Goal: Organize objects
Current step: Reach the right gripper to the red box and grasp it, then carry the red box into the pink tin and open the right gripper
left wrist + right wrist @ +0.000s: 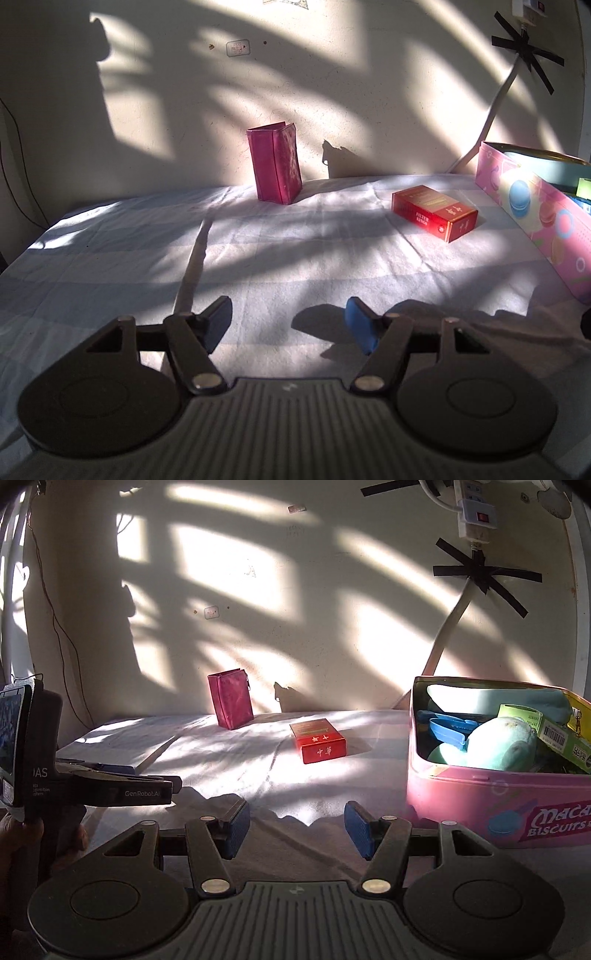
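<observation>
Left gripper (pixel 290 326), right gripper (pixel 295 829): both spread wide, holding nothing, over white cloth (pixel 295 251). Red cigarette pack (pixel 318 740): flat, mid-cloth. Magenta pouch (pixel 229 698): upright by wall. Pink biscuit tin (pixel 480 797): right, filled.

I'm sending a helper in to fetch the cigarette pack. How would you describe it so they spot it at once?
Start at the pink biscuit tin on the right of the white cloth-covered surface. Just to its left, out on the open cloth, the red cigarette pack lies flat with gold print on top. The only other loose item, the magenta pouch, stands upright farther back by the wall.
</observation>
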A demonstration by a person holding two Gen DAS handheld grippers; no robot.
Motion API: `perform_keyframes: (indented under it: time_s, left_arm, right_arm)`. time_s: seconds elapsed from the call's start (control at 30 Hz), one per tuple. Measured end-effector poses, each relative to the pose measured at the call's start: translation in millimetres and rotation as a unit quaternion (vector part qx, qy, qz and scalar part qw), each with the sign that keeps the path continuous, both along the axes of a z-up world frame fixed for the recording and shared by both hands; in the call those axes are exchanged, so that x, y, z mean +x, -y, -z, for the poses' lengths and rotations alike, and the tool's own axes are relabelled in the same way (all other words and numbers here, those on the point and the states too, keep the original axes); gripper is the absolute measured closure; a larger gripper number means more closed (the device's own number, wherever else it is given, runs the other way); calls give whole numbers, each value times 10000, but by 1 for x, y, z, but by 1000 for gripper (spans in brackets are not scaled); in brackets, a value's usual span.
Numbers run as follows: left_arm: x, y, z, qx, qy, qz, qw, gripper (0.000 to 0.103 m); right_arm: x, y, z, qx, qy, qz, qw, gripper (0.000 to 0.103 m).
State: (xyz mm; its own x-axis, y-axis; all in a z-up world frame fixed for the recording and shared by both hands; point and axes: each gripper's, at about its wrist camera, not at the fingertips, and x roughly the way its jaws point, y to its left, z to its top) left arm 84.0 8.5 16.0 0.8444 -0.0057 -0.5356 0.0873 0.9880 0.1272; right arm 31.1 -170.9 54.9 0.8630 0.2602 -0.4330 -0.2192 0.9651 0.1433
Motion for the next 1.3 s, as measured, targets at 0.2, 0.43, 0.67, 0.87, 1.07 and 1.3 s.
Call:
perform_keyframes:
  time_s: [0.2,0.43,0.67,0.87,1.07,1.3]
  left_arm:
    - [11,-30,8,-453,-165,-282,9984,31]
    - [12,-48,8,-1081,-153,-395,9932,31]
    - [9,-38,7,-890,66,-179,9959,31]
    - [12,-40,8,-971,27,-140,9952,31]
    - [13,-42,9,-1170,-92,192,9929,31]
    - [-2,-16,5,-1737,-458,1538,9716,31]
  right_arm:
    - [42,-24,5,-289,-87,-113,9995,42]
    - [125,-39,6,-837,159,94,9963,31]
    - [201,-32,27,-751,-851,132,9934,33]
    - [172,-36,24,-949,-742,-61,9927,50]
    - [86,-22,22,-1013,-666,-647,9905,50]
    - [-22,12,20,-1160,-601,-777,9884,50]
